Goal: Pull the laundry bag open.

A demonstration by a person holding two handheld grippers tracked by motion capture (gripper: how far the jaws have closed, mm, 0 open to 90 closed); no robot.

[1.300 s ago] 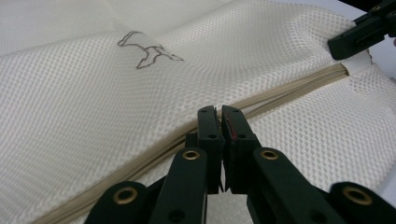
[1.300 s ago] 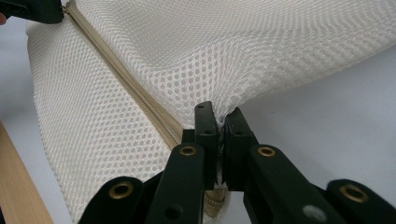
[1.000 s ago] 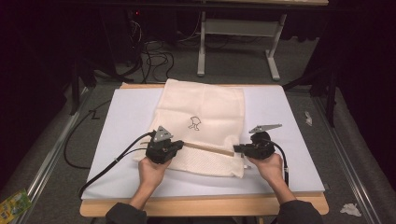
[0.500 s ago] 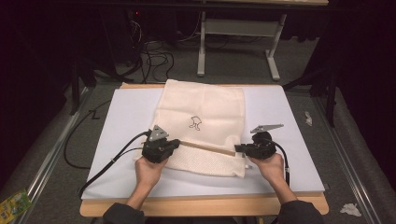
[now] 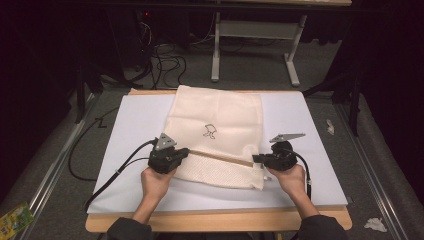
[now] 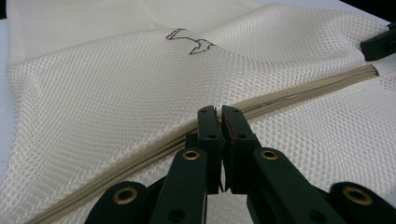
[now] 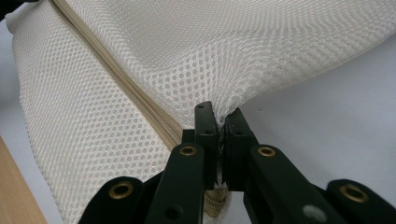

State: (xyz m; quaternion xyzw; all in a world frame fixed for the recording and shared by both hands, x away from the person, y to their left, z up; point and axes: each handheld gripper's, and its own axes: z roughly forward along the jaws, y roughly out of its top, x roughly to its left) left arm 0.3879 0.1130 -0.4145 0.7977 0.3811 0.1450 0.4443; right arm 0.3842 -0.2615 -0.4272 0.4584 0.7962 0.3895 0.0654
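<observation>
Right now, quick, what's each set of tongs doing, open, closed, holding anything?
Left tongs: closed, pinching the mesh bag at its zipper.
Right tongs: closed, pinching the bag's edge at the zipper's other end.

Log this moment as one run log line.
left tool: shut on zipper | right tool: shut on mesh bag edge | bag flat on white board

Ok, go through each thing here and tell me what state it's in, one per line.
Mesh bag: lying flat on the white board, near end lifted slightly.
Zipper: closed, pulled taut between the tongs.
Left tongs: shut on the zipper.
Right tongs: shut on the mesh bag's edge at the zipper end.
</observation>
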